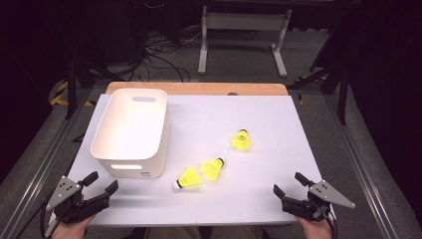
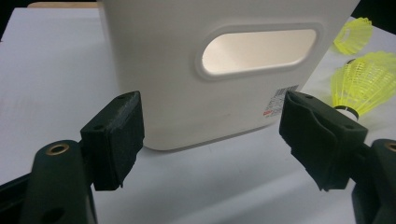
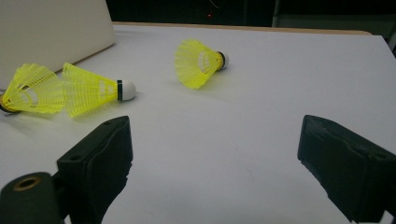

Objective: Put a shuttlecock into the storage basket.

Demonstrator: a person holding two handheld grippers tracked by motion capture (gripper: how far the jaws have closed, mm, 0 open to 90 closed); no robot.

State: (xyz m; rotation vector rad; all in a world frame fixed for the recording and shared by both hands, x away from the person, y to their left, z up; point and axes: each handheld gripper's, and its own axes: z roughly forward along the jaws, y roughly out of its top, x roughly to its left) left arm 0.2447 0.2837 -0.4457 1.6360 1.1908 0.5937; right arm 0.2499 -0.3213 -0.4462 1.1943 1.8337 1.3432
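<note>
both hands low at near edge, left gripper [image 1: 102, 183] and right gripper [image 1: 289, 184] gaping

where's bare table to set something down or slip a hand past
Bare: the far right, beyond the lone shuttlecock, and the near strip between the left gripper and right gripper. Crowded: beside the white bin, where two shuttlecocks touch.

Bright overhead light floods the white table [image 1: 239, 199], surroundings fall dark, and close-up views blur softly at near edges.
</note>
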